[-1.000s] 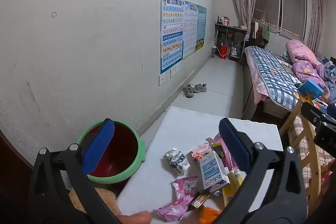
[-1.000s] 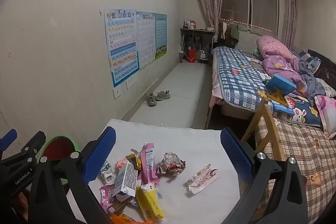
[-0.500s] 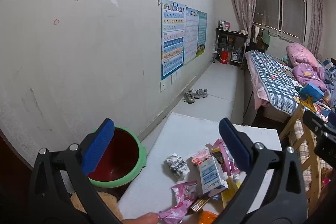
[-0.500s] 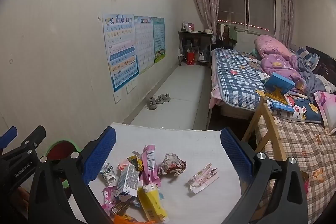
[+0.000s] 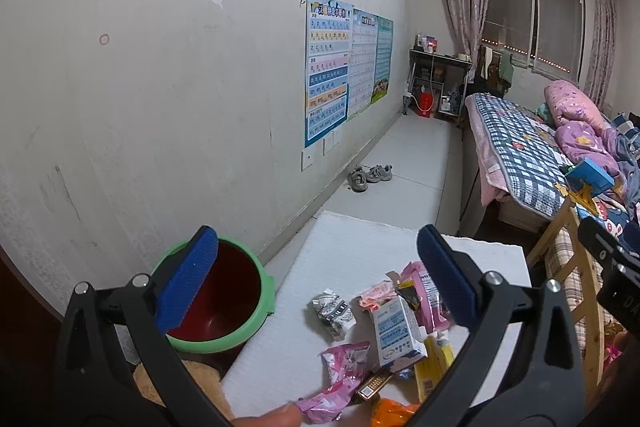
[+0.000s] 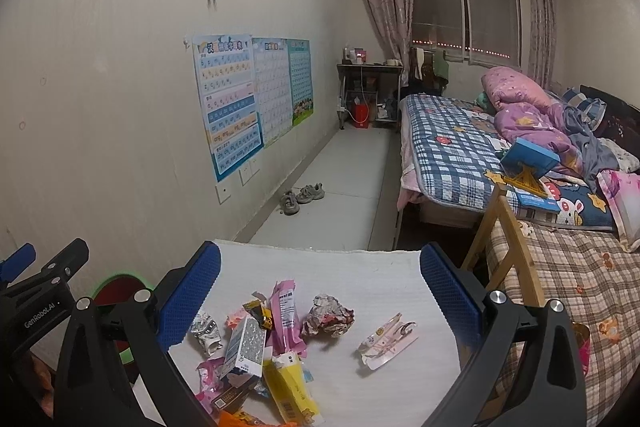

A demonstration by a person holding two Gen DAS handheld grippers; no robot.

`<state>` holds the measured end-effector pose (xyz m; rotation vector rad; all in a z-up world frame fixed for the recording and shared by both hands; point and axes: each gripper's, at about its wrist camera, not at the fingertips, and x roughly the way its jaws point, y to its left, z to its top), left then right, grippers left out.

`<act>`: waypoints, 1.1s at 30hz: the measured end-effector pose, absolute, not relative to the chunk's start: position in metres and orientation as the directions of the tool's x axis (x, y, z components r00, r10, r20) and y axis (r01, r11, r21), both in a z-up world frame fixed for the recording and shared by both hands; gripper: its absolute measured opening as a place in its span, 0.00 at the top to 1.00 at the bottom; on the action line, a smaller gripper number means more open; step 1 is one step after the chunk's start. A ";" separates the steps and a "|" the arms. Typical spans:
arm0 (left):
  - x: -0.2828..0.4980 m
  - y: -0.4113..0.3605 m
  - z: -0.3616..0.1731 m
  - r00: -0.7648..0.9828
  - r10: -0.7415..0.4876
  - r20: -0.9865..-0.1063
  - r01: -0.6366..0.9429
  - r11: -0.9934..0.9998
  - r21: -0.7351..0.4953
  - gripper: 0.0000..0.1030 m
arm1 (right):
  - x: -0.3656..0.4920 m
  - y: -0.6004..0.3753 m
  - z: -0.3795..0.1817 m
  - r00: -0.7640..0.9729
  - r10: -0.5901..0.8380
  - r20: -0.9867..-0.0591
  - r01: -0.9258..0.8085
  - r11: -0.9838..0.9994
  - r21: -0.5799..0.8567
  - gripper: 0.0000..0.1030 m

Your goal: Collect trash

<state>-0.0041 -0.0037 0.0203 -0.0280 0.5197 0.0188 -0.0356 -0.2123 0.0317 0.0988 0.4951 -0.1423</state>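
A heap of trash lies on the white table (image 5: 352,247): a white-blue carton (image 5: 394,331), pink wrappers (image 5: 344,367), a silver wrapper (image 5: 333,311) and a yellow packet (image 6: 290,383). A crumpled paper ball (image 6: 329,315) and a flat pale wrapper (image 6: 386,341) lie apart to the right. The green-rimmed, dark red bin (image 5: 224,303) stands left of the table. My left gripper (image 5: 316,275) hovers open above the bin's edge and the heap, holding nothing. My right gripper (image 6: 320,295) is open above the heap and the paper ball, empty.
A wall with posters (image 6: 228,103) runs along the left. A wooden frame (image 6: 504,247) and checked bedding (image 6: 580,279) border the table on the right. Shoes (image 6: 302,197) sit on the grey floor beyond. A fingertip (image 5: 272,417) shows at the bottom of the left wrist view.
Both views have tilted slightly upward and drawn back, so the trash heap and the bin sit lower in the frames. Both grippers stay open; nothing on the table has moved.
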 end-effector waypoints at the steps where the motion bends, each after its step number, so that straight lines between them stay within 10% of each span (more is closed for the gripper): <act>1: -0.004 -0.004 0.020 0.868 0.010 -0.497 -0.025 0.999 -0.022 0.05 | -0.035 -0.211 0.032 0.871 -0.112 -0.479 0.159 0.985 0.059 0.07; 33: 0.001 -0.004 0.016 0.853 0.004 -0.521 -0.017 1.000 -0.021 0.05 | -0.037 -0.212 0.028 0.868 -0.105 -0.486 0.158 0.985 0.070 0.07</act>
